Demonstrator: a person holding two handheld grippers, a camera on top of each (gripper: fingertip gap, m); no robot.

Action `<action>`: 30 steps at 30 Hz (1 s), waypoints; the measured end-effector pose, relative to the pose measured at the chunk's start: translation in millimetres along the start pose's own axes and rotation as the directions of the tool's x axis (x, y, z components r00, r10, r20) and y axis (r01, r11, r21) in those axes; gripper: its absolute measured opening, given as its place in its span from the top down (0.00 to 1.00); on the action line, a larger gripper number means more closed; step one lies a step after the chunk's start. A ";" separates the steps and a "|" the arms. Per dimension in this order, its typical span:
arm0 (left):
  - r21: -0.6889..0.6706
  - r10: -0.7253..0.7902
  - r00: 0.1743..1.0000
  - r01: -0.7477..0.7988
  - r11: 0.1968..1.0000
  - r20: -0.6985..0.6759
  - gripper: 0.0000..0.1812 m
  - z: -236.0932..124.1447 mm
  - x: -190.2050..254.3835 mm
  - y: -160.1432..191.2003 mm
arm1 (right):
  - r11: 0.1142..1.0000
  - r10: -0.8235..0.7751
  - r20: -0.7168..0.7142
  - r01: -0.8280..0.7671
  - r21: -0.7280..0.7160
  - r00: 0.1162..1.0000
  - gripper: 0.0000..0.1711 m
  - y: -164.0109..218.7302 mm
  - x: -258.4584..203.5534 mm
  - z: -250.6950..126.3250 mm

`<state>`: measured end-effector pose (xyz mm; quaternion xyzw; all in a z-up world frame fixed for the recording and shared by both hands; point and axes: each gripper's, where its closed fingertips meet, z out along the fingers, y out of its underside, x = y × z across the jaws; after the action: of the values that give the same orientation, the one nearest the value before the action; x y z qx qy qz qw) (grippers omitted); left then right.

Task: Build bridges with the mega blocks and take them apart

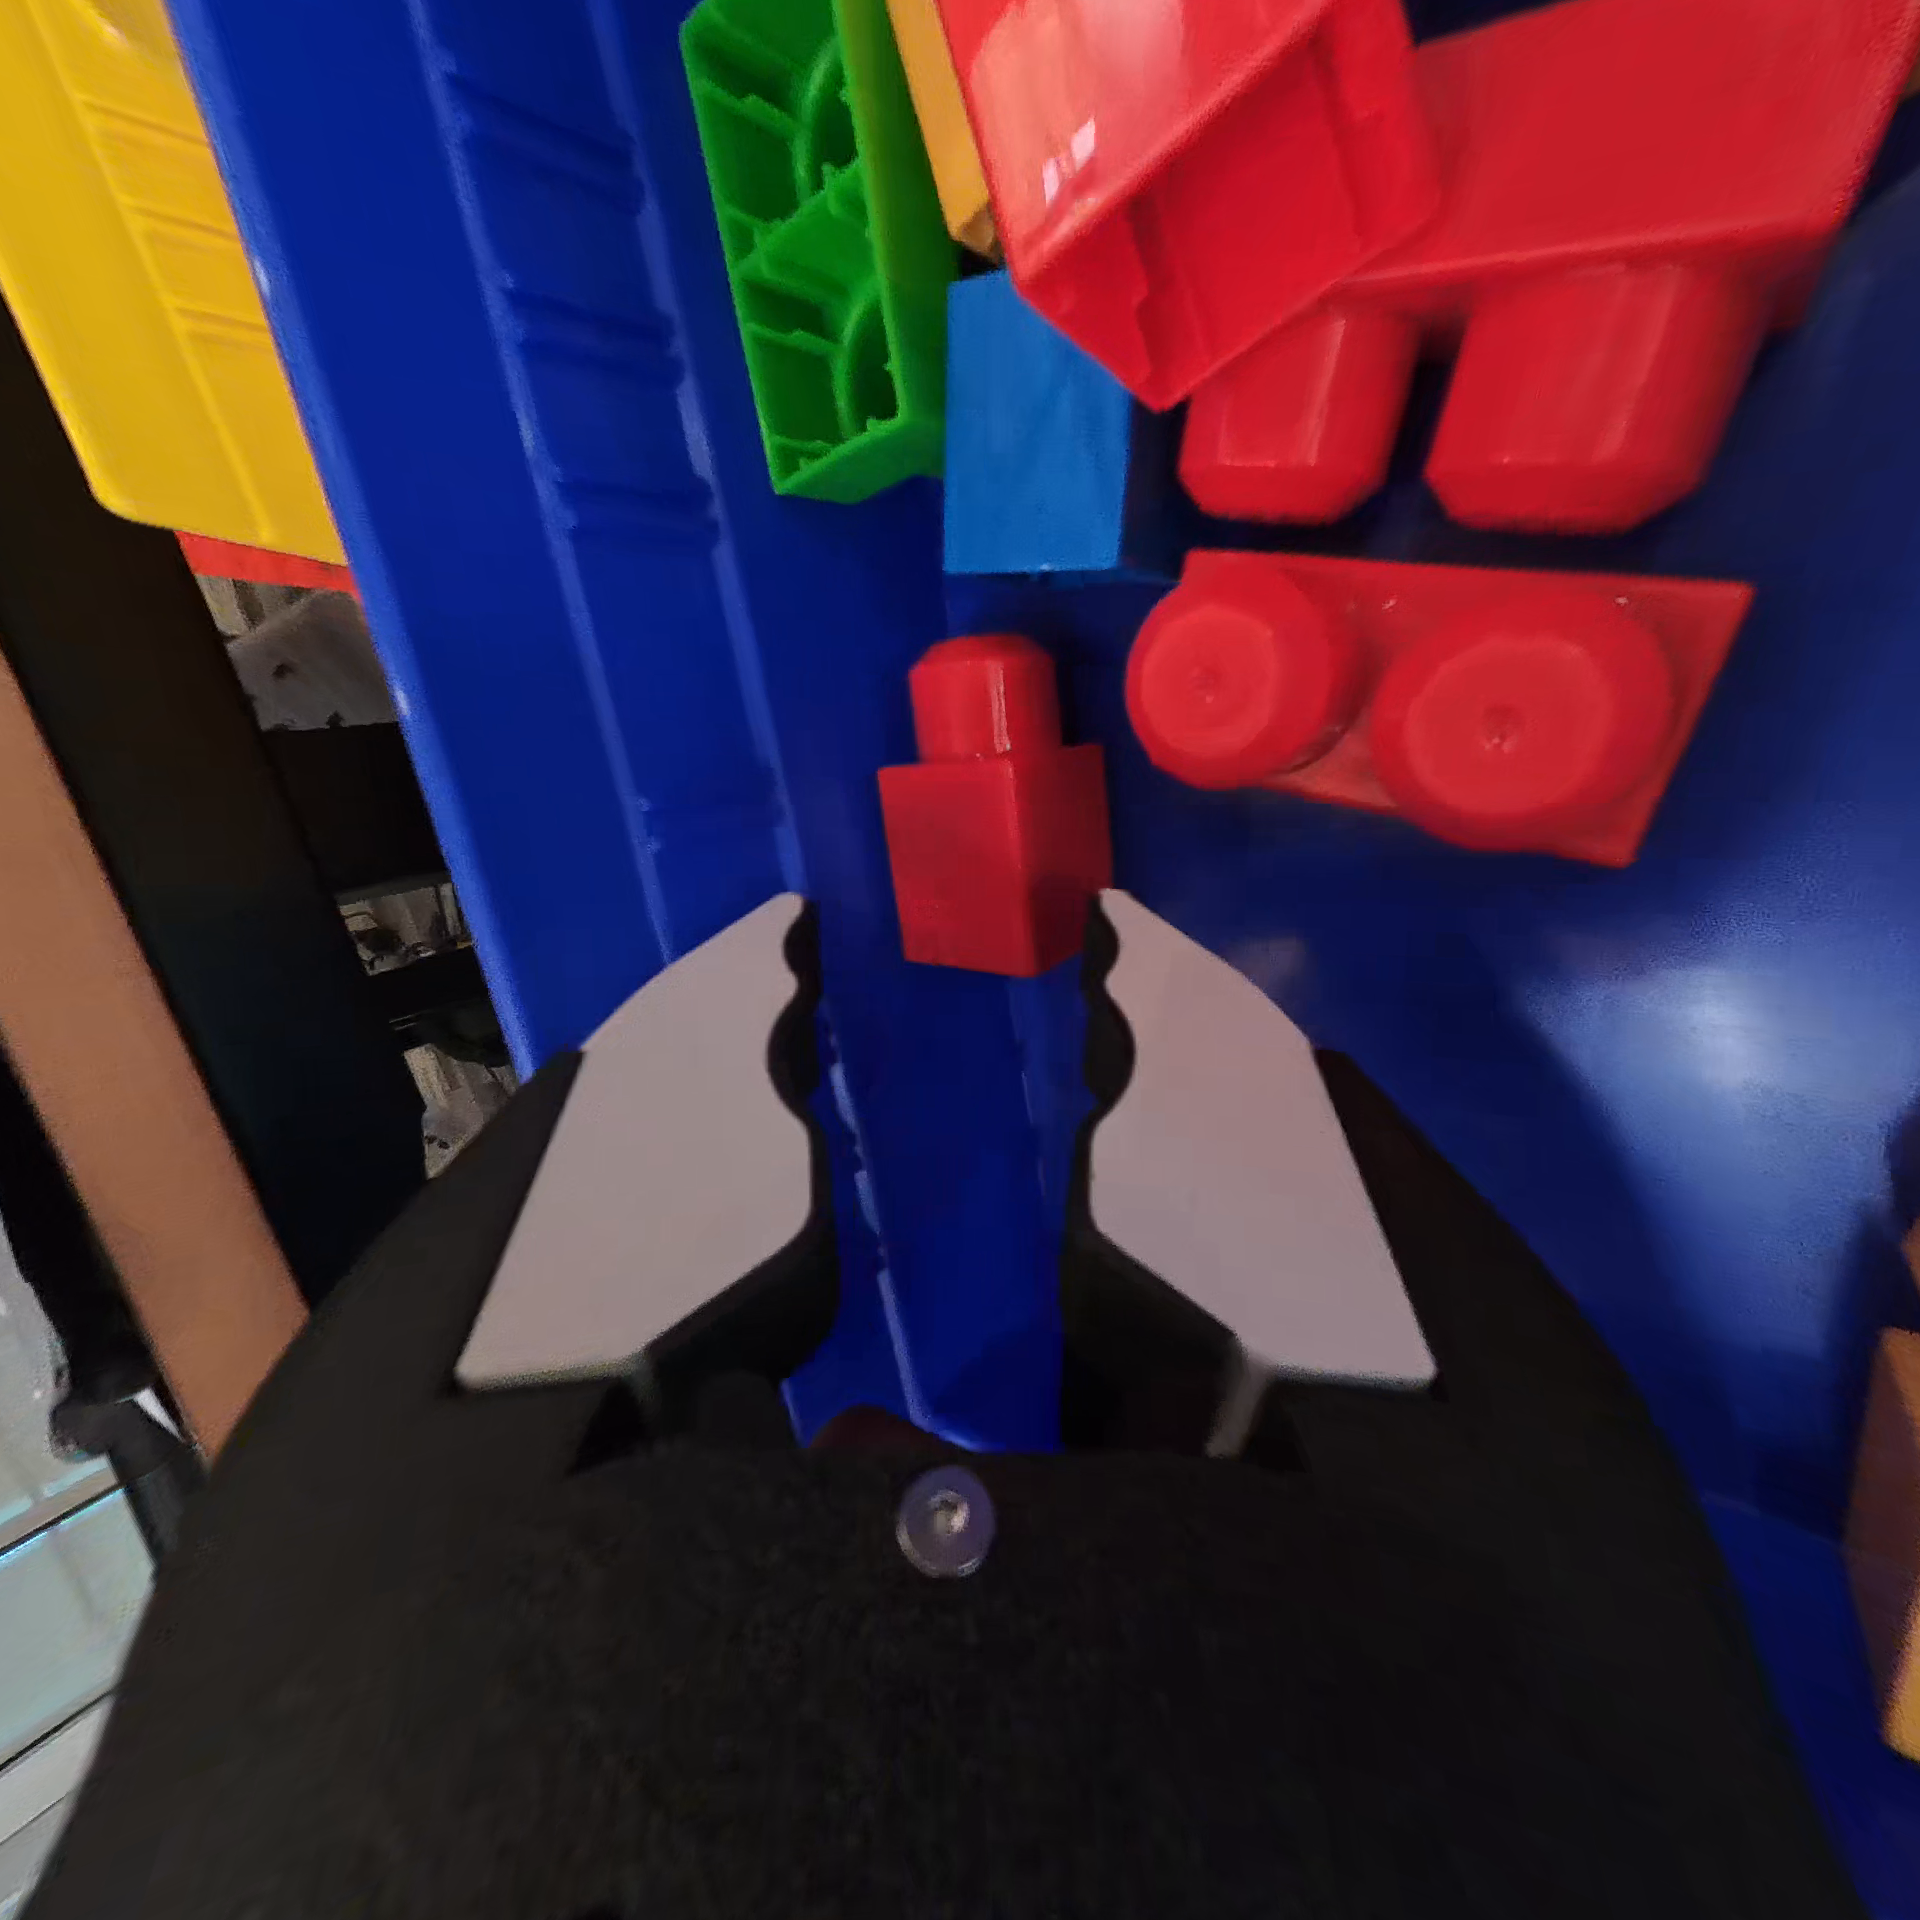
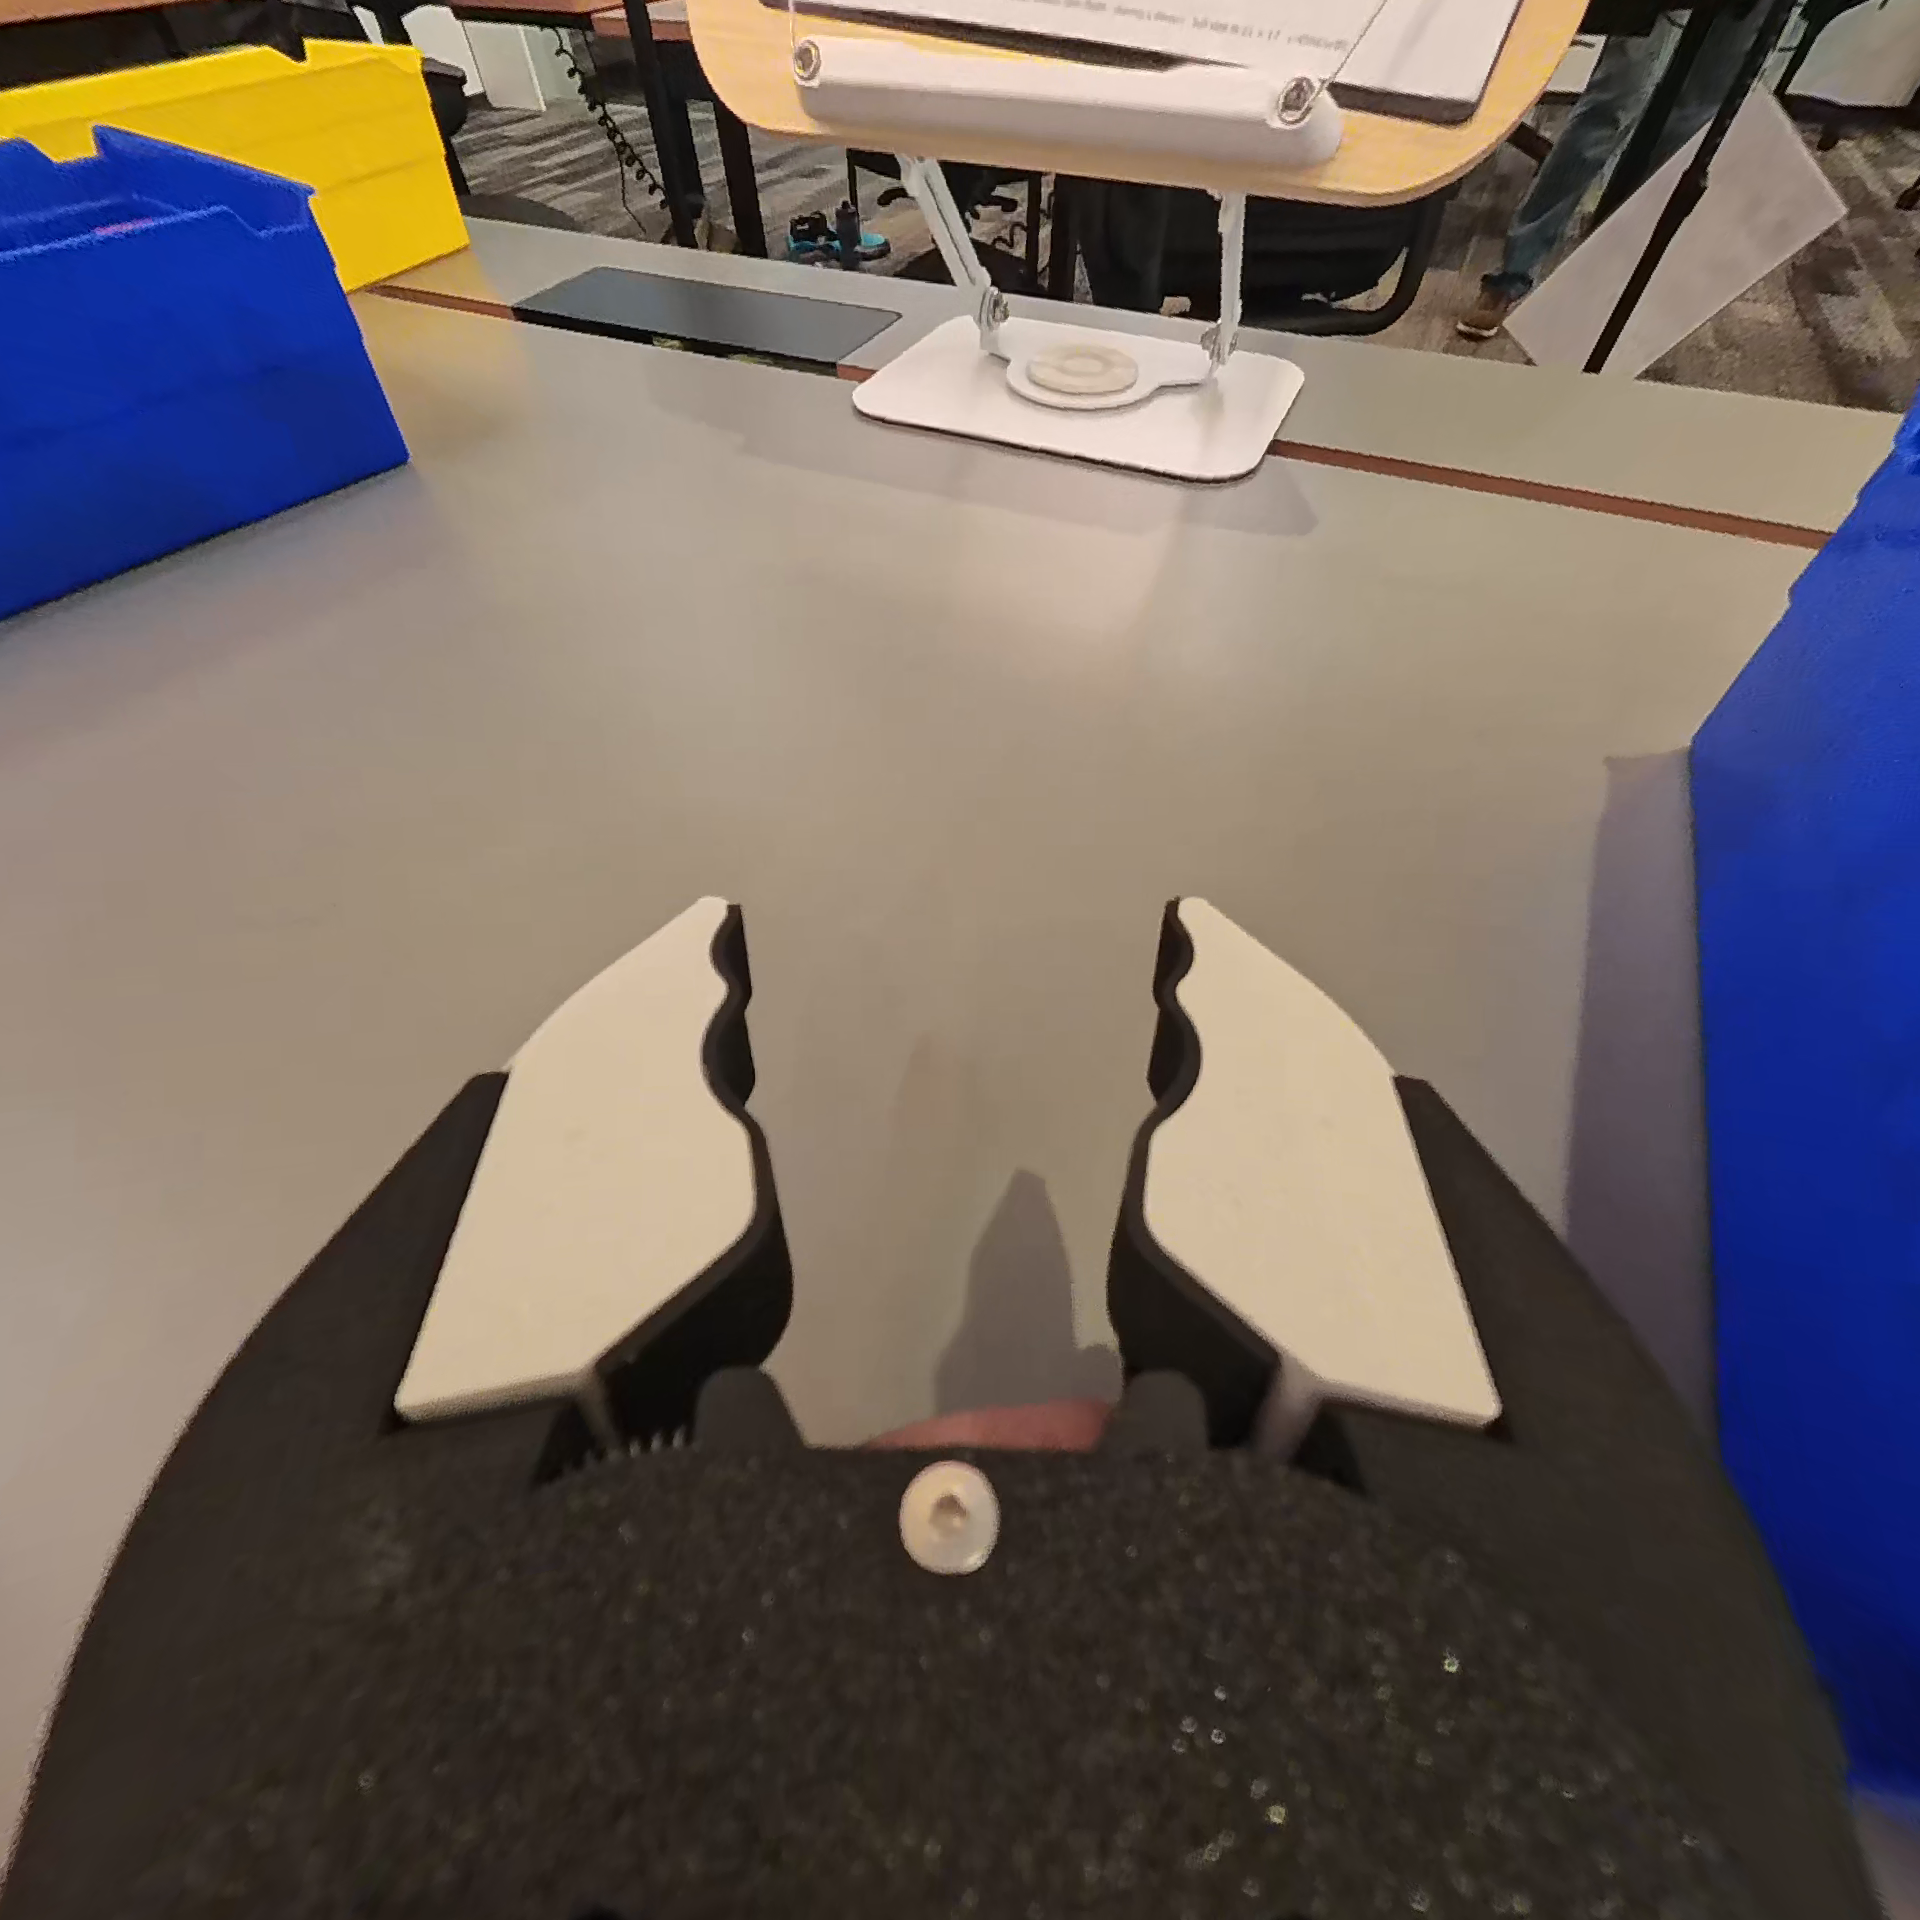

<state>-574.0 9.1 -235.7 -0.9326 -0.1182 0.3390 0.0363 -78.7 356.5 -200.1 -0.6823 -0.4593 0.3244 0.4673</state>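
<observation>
The left gripper point(image 1: 951, 940) reaches into a blue plastic bin point(image 1: 1455, 1091), its grey-faced fingers point(image 1: 665, 1143) parted with the bin's wall edge running up between them. Just past the fingertips lies a small red single-stud plastic block point(image 1: 992, 857), its long axis running away from the camera and its stud pointing forward; whether the right fingertip touches its side cannot be told. Beside it on the right lies a red two-stud block point(image 1: 1444, 707), studs facing the camera, long axis crosswise. Farther in, larger red blocks point(image 1: 1351, 260), a blue block point(image 1: 1029, 426) and a green block point(image 1: 821, 260) showing its hollow underside crowd together. A yellow plastic bin point(image 1: 135, 260) sits outside the wall.

The right gripper point(image 2: 951, 914) hovers above a grey tabletop point(image 2: 935, 675), fingers spread wide and empty, with broad bare surface ahead up to a white stand point(image 2: 1081, 400). Blue bins flank that space at left point(image 2: 177, 384) and right point(image 2: 1829, 987).
</observation>
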 end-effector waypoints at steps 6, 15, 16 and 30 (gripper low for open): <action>0.010 0.041 0.998 -0.041 0.999 -0.039 0.71 5.6 -1.9 -9.3 | 1.000 0.003 0.003 -0.003 -0.004 1.000 0.57 0.2 1.5 -0.2; 0.027 0.089 0.993 -0.087 0.996 -0.074 0.68 11.2 1.1 -30.5 | 1.000 0.002 0.012 -0.002 -0.014 1.000 0.57 2.0 2.5 0.7; 0.029 0.104 0.991 -0.102 0.994 -0.083 0.69 12.3 4.3 -32.6 | 1.000 0.002 0.012 -0.002 -0.016 1.000 0.58 2.4 2.9 0.6; -0.044 -0.004 0.974 -0.006 0.999 -0.226 0.84 23.3 19.1 -21.0 | 0.999 0.011 0.029 -0.010 -0.036 1.000 0.58 8.4 4.6 2.5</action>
<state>-578.8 33.8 -262.4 -0.9658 -0.1202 0.2281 0.0288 -76.5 360.4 -208.9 -0.6882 -0.4682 0.3282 0.4466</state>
